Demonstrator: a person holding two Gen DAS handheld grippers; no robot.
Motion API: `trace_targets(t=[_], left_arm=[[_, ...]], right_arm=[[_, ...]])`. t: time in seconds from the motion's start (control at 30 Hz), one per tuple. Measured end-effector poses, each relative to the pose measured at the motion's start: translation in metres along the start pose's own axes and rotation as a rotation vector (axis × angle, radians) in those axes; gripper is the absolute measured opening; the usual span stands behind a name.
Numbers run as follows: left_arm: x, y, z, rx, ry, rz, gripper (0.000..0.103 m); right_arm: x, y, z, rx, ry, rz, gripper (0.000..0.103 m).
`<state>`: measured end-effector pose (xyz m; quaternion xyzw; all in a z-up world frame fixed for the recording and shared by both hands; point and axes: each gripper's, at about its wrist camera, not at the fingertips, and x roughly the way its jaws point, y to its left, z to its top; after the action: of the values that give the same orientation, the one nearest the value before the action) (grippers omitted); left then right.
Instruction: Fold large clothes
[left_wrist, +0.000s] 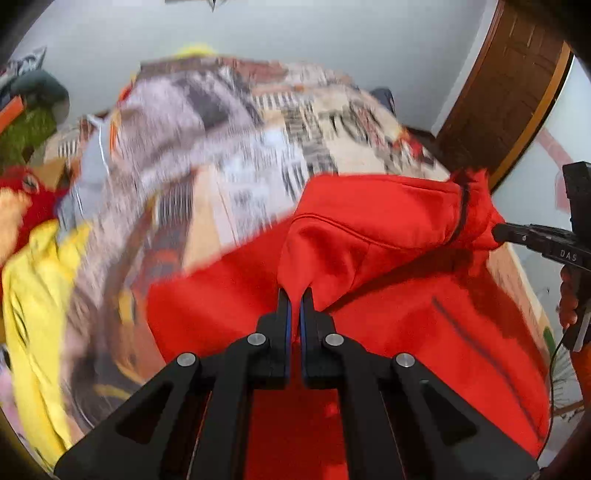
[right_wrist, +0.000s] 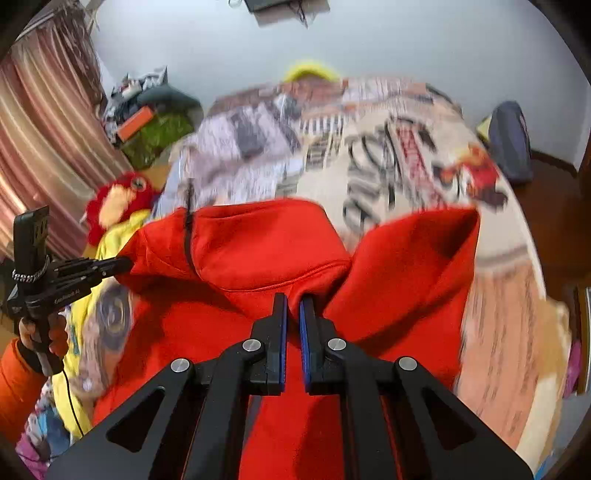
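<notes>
Item: red jacket (left_wrist: 388, 236), spread on the patterned bedspread (left_wrist: 258, 122), upper edge lifted clear; left gripper (left_wrist: 295, 299) and right gripper (right_wrist: 292, 304) each clenched on a pinch of its fabric. Fold judged barely begun: one flap raised, lower body flat, stray clothes at left unfolded. Legible writing: "DAS" on the right gripper only
</notes>
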<state>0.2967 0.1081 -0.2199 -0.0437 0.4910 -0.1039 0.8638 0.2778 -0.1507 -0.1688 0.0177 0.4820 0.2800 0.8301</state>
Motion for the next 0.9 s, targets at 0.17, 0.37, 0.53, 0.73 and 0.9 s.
trace_targets(t=[0.17,0.37,0.53,0.73,0.9], left_arm=[[0.026,-0.001,-0.054,-0.046,0.108,0.005,0.003],[0.016,-0.008,-0.079,-0.028,0.128,0.036,0.005],[-0.021,-0.008,-0.067,-0.001,0.072,0.026,0.007],[-0.063,-0.01,-0.033,0.031,-0.077,0.054,0.031],[-0.054,0.0,-0.001,-0.019,-0.119,0.087,0.039]], right_arm=[[0.011,-0.01,-0.043,0.04,0.082,-0.029,0.006],[0.001,-0.011,-0.063,0.041,0.127,-0.042,0.008],[-0.022,-0.003,-0.056,0.0,0.09,-0.068,0.008],[-0.039,0.01,-0.033,-0.014,-0.028,-0.048,0.016],[-0.02,0.025,-0.006,-0.044,-0.059,-0.059,0.038]])
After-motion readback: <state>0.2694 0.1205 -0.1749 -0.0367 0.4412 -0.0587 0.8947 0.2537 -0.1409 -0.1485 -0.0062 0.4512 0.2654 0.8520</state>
